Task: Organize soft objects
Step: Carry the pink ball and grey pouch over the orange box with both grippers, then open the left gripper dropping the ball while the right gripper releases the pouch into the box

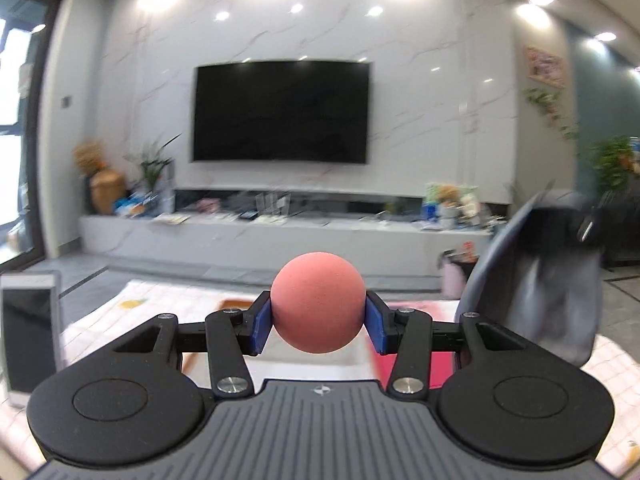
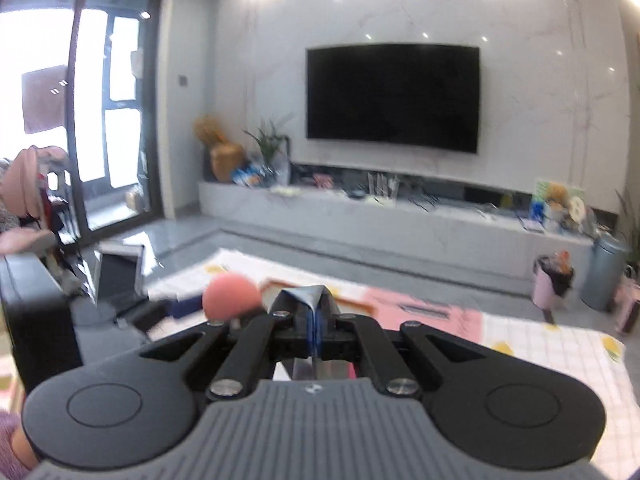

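My left gripper [image 1: 319,320] is shut on a pink foam ball [image 1: 319,302], held between its blue pads in the air above the patterned cloth. The ball also shows in the right wrist view [image 2: 231,296], to the left of my right gripper. My right gripper [image 2: 314,316] is shut on the edge of a grey bag [image 2: 304,294], pinched between its blue pads. In the left wrist view the grey bag [image 1: 536,276] hangs blurred at the right, close to the ball.
A checked and pink cloth [image 2: 540,344] covers the surface below. A white phone [image 1: 30,332] stands at the left. Across the room are a TV [image 1: 280,112], a low marble cabinet [image 1: 280,240], a pink bin [image 2: 552,286] and a grey bin [image 2: 606,276].
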